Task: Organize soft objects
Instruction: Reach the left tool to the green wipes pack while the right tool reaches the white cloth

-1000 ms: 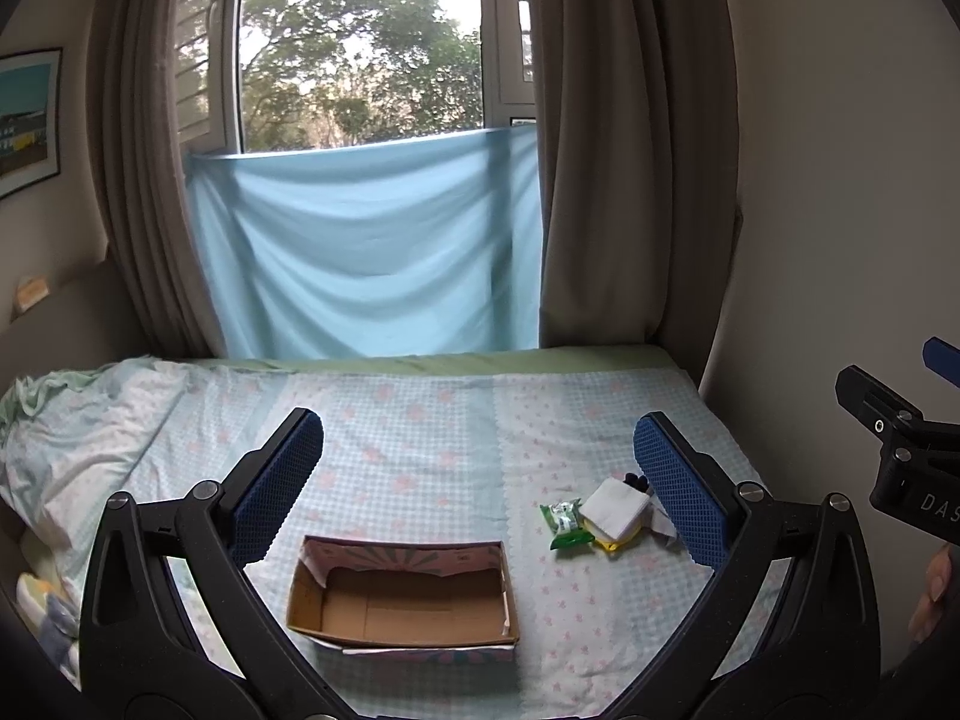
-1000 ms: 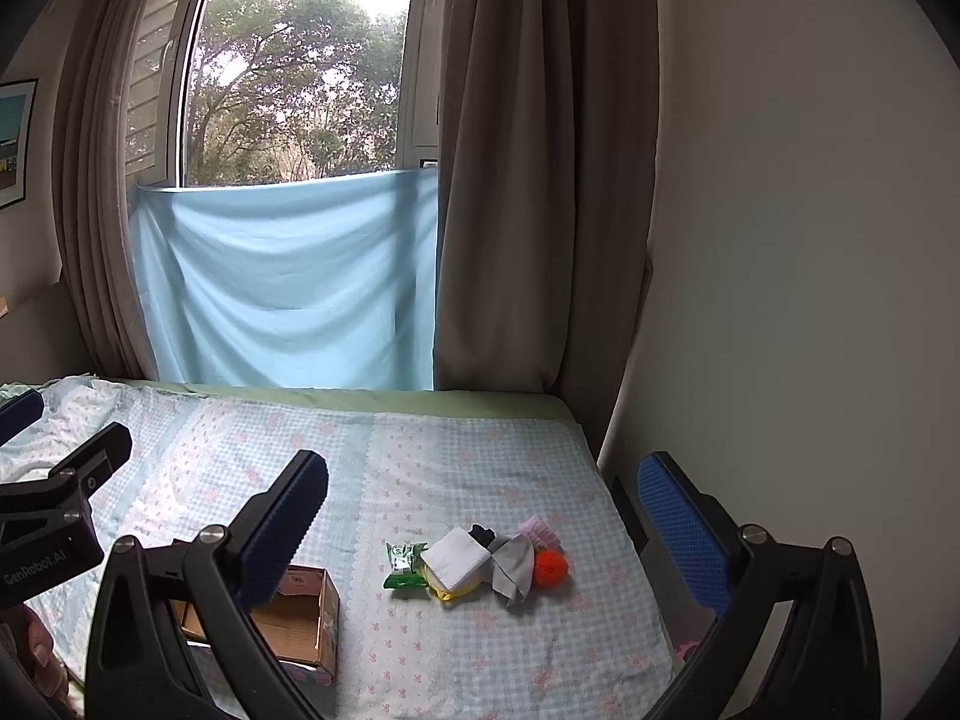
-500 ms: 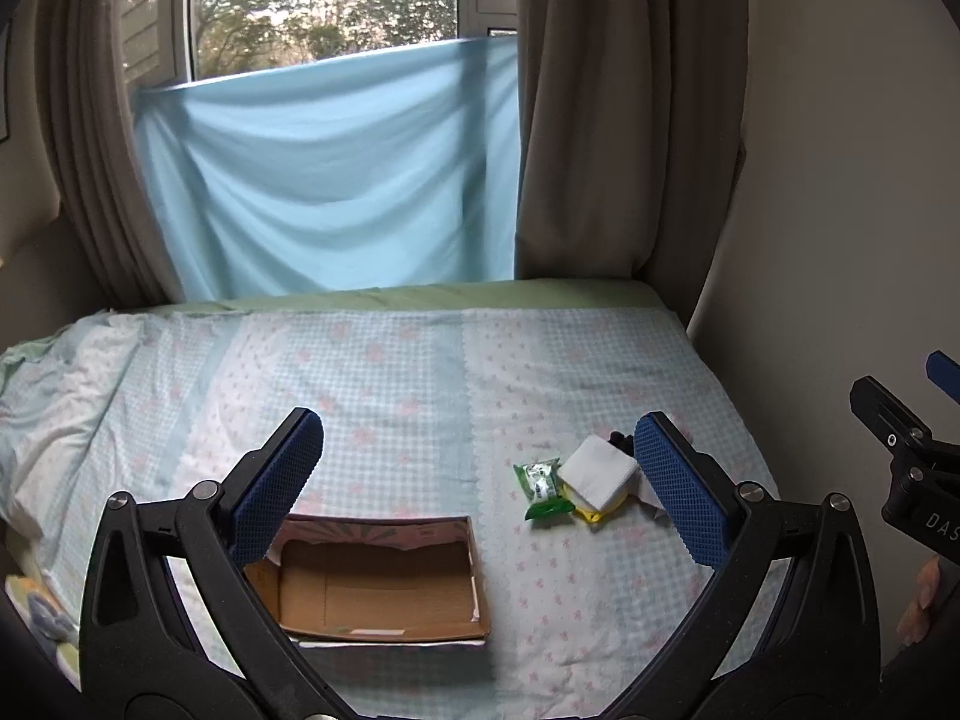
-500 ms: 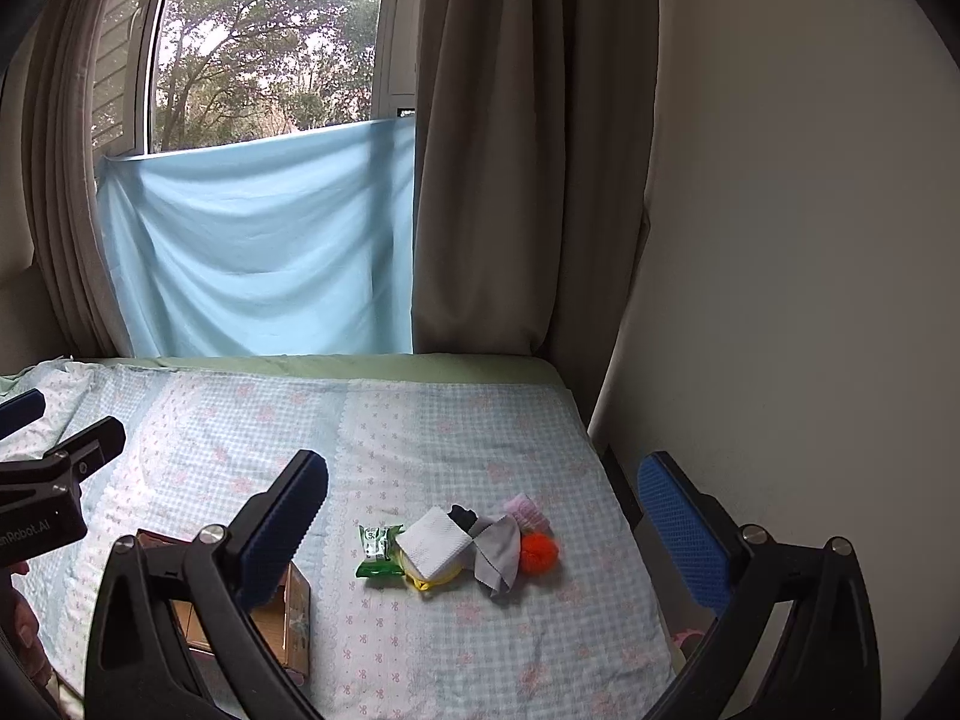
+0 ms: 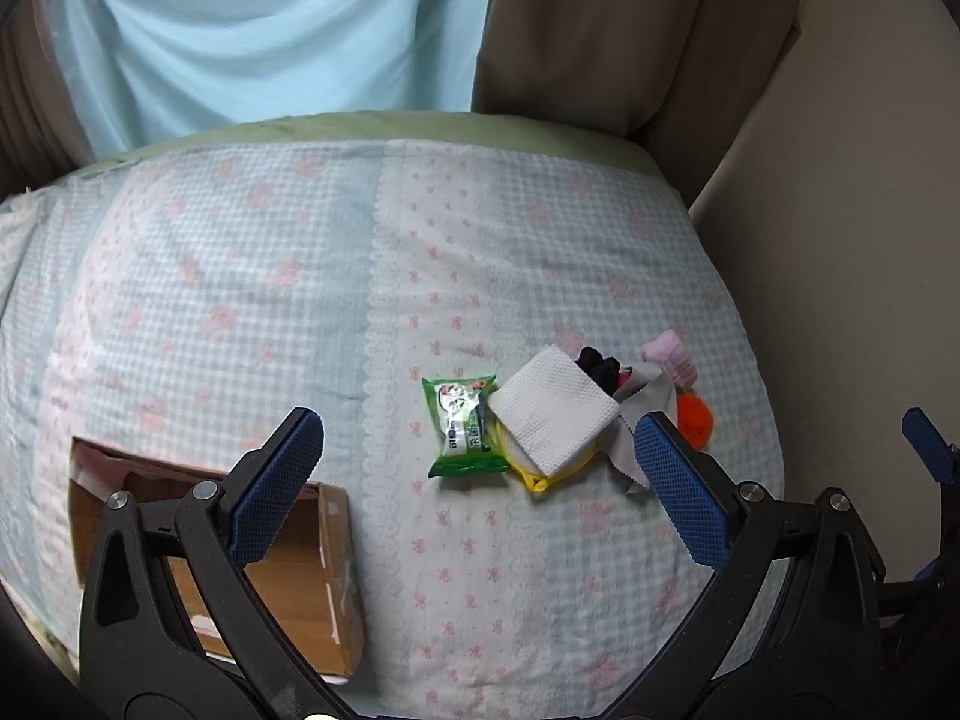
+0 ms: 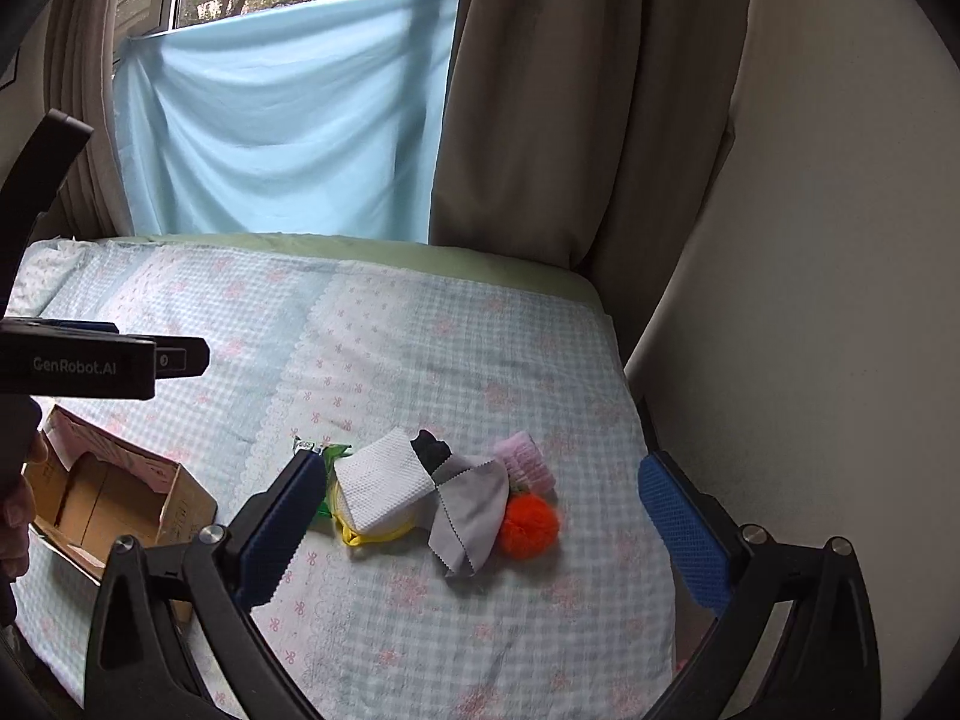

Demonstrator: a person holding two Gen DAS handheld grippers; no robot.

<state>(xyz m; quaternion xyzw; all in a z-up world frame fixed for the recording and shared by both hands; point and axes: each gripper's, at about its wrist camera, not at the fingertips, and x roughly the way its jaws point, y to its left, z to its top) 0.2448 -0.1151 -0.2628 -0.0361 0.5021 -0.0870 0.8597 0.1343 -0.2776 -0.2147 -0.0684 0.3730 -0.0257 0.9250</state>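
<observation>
A small pile of soft things lies on the checked bedspread: a white folded tissue over a yellow item, a green wipes packet, a grey cloth, a black item, a pink item and an orange pom-pom. An open cardboard box sits to the pile's left. My left gripper hovers open just in front of the pile. My right gripper is open too, its fingers straddling the pile from above.
A cream wall runs close along the bed's right edge. Brown curtains and a hung light-blue sheet stand beyond the bed's far end. A hand shows at the left edge in the right wrist view.
Both grippers have tilted down and come closer to the bed; the pile and box look larger and nearer. Nothing has been grasped and both stay open.
</observation>
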